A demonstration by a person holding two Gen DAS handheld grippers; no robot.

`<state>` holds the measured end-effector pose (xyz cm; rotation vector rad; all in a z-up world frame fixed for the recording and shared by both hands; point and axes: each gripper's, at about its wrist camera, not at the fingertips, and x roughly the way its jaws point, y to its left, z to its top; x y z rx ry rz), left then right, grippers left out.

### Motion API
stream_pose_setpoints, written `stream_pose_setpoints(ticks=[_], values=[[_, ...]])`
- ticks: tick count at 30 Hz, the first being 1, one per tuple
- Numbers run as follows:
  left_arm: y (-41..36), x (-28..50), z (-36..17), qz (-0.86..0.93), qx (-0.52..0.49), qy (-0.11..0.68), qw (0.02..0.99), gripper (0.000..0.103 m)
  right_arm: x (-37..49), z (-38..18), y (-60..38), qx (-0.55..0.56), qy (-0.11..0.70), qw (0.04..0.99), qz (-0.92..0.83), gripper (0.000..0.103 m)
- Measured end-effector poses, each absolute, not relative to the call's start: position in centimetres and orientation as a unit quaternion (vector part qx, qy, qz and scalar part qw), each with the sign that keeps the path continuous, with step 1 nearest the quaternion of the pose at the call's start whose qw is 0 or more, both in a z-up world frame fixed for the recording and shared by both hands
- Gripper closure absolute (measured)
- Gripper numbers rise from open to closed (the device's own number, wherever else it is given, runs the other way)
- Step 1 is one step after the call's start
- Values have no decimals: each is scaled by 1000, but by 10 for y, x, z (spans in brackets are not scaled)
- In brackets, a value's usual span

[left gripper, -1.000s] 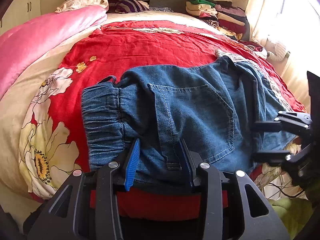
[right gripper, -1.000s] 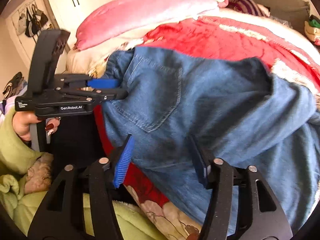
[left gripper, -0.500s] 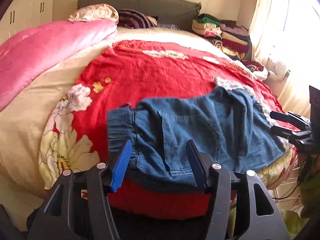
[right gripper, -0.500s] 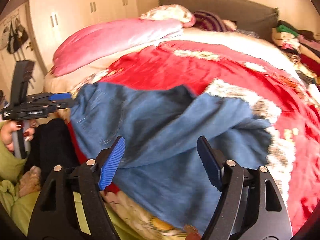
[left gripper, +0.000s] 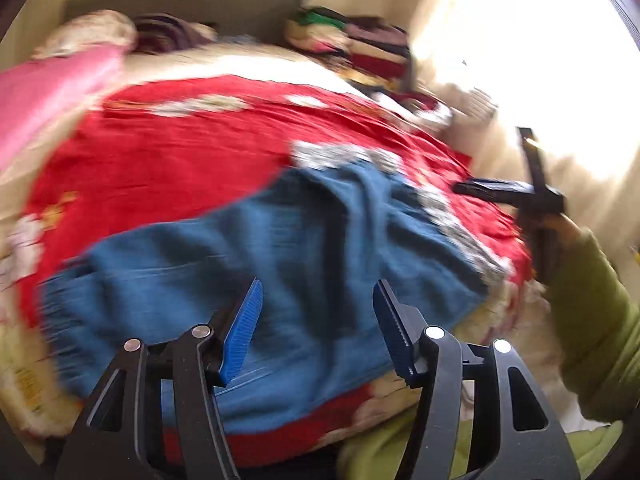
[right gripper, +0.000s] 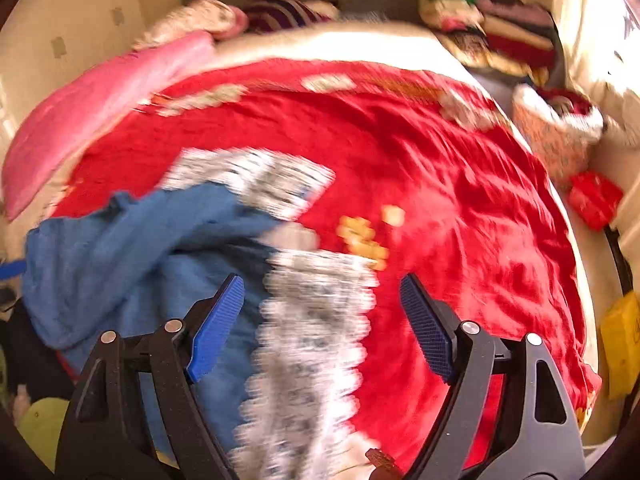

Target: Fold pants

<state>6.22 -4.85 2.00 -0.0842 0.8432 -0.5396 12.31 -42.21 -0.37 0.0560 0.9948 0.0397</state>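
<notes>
Both grippers have let go and backed off; the pants (left gripper: 280,264) lie folded at lower centre on the red bedspread (left gripper: 192,152); left gripper (left gripper: 318,330) gapes empty; right gripper (right gripper: 320,328) is opening (nothing between), so this fold looks finished.

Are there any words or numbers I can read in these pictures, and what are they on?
None can be read; both pictures are blurred.
Yellow box at the bed's right edge: a dark mark, too blurred to read.
Red packet beside the bed: no letters can be made out.
Pants, red blanket, left gripper and right gripper: no writing shows.
</notes>
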Motion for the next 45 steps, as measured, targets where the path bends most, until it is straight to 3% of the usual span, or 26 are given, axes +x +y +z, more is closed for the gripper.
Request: stream_pose_setpoints(ticks=[4,6,7,11,13,16,19,23,28,33,36,37,38,40,45], values=[[-84,82,-9,-280,-25,441,852,51,143,-33,-439,69,509,858,31,31],[-93,87,-23,-283,-20,454,845,51,151,-47,-439,73,521,849,53,78],[-97,88,-28,-281,-14,460,842,51,153,-51,-439,76,525,845,69,96],[-102,84,-40,-274,8,467,841,51,157,-42,-435,51,496,866,51,97],[-104,83,-43,-271,15,467,842,51,168,-46,-432,35,502,863,35,93],[-103,81,-43,-271,13,465,843,51,176,-45,-427,-8,517,856,-7,66],[-102,78,-42,-277,10,462,842,51,169,-4,-419,-38,459,887,-38,63],[-104,74,-41,-280,12,456,845,51,179,37,-375,-39,410,910,44,42],[-104,68,-40,-281,11,450,848,54,228,23,-286,-90,442,883,127,39],[-105,68,-43,-285,12,447,848,54,274,-16,-232,-110,496,853,118,26],[-104,69,-44,-286,10,445,849,54,290,-41,-224,-118,519,842,88,26],[-104,70,-44,-285,9,444,849,54,293,-49,-224,-125,525,838,79,51],[-102,70,-44,-285,7,444,849,54,293,-56,-227,-122,534,832,86,86],[-99,70,-43,-285,1,441,851,54,290,-58,-236,-98,535,833,106,98],[-95,72,-41,-288,-8,430,856,52,266,-22,-276,-43,483,868,110,98]])
